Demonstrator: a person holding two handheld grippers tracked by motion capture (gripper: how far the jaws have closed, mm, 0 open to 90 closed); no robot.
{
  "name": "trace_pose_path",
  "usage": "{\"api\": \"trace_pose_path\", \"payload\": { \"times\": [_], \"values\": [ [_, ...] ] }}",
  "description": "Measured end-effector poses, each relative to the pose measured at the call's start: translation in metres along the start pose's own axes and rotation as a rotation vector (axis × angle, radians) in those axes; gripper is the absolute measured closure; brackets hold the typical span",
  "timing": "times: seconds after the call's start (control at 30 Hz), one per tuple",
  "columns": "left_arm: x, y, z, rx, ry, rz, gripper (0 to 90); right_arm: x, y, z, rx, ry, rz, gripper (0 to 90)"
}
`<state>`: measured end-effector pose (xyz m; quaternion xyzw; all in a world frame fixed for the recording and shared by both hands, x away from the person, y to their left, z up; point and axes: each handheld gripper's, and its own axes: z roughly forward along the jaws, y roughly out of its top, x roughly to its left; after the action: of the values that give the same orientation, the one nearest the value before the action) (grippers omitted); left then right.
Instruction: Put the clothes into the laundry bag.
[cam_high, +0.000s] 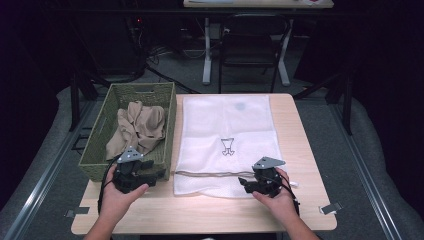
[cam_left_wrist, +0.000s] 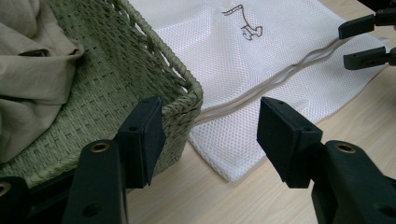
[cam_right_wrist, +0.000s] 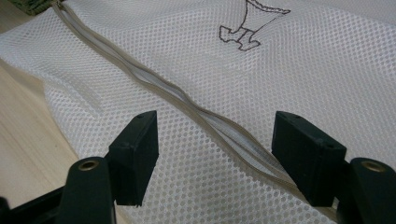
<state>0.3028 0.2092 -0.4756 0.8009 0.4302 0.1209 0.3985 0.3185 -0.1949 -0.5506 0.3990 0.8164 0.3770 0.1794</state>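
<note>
White mesh laundry bag (cam_high: 226, 142) lies flat at table centre, its beige zipper (cam_high: 210, 173) running along the 6 o'clock edge. Right gripper (cam_high: 250, 185) sits at the bag's 5 o'clock corner, jaws apart over the zipper (cam_right_wrist: 205, 116), nothing clamped. Left gripper (cam_high: 159, 176) sits at the bag's 8 o'clock, jaws apart, straddling the corner of the green woven basket (cam_high: 97, 150) and the zipper end (cam_left_wrist: 224, 107), gripping nothing. Beige cloth (cam_high: 137, 127) lies in the basket, at the bag's 9 o'clock. Wooden table (cam_high: 300, 150) underneath.
</note>
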Motion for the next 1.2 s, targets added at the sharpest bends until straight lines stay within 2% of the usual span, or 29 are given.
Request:
{"api": "trace_pose_path", "payload": {
  "times": [1.2],
  "values": [
    [0.018, 0.0, -0.018, -0.043, 0.048, -0.046, 41.2, 0.002, 0.0, 0.003, 0.022, 0.025, 0.002, 33.1]
  ]
}}
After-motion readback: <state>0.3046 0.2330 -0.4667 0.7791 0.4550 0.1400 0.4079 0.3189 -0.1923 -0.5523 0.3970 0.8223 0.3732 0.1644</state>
